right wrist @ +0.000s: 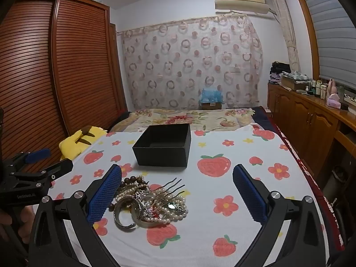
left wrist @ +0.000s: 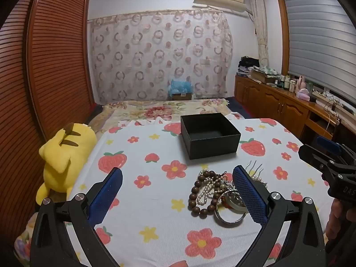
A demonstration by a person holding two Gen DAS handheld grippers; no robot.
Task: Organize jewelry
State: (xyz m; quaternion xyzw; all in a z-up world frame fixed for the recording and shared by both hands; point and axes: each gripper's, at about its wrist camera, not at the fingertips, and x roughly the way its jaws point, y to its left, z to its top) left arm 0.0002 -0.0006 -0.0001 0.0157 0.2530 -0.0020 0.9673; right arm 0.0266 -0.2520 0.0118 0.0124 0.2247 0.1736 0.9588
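Both hand-held grippers tilt gently downward over a bed with a strawberry-print sheet point(left wrist: 142, 204), jaws spread wide, gripping nothing. Left hand-held gripper point(left wrist: 176, 188) hovers near the jewelry pile point(left wrist: 217, 194), whose right edge sits behind its right finger. Right hand-held gripper point(right wrist: 176, 188) frames the same tangle of beads, pearls, bangles and a hair comb near its left finger. Farther off sits an open black box point(left wrist: 209, 134).
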